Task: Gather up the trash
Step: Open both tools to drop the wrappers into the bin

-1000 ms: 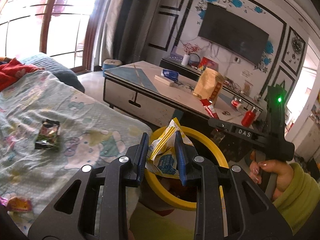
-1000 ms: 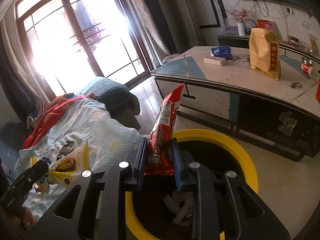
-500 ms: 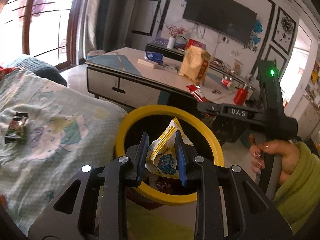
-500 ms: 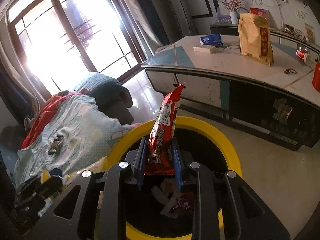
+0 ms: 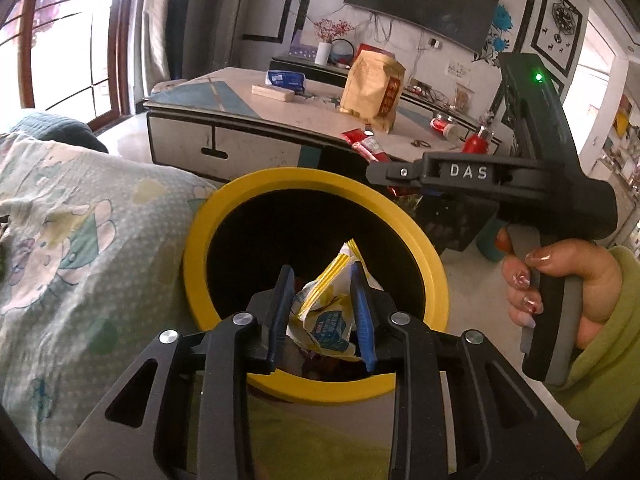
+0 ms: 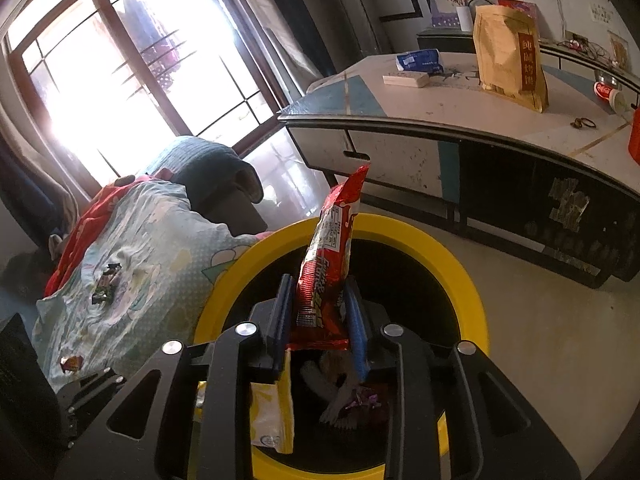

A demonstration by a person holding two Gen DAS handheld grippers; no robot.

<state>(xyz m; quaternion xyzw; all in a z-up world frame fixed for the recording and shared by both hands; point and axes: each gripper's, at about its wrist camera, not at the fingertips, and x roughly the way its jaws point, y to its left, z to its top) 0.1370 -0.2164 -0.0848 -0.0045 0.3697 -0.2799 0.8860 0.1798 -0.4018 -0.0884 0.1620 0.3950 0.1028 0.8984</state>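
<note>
My left gripper (image 5: 320, 312) is shut on a yellow and white snack wrapper (image 5: 326, 312) and holds it over the near side of the yellow-rimmed trash bin (image 5: 224, 216). My right gripper (image 6: 320, 312) is shut on a red snack wrapper (image 6: 332, 256), upright over the same bin (image 6: 452, 256). The yellow wrapper also shows low in the right wrist view (image 6: 272, 416). Crumpled trash (image 6: 344, 396) lies inside the bin. The right gripper's body (image 5: 500, 176) shows in the left wrist view above the bin's far right.
A sofa with a pale floral cover (image 5: 72, 240) touches the bin's left side. Small wrappers (image 6: 106, 280) lie on it. A low coffee table (image 6: 460, 108) behind the bin carries a tan bag (image 6: 508, 52), a blue packet and a red wrapper (image 5: 366, 146).
Both grippers have moved in over the bin, each still holding its wrapper. The left gripper has swung right, away from the sofa, and the bin opening now fills its view.
</note>
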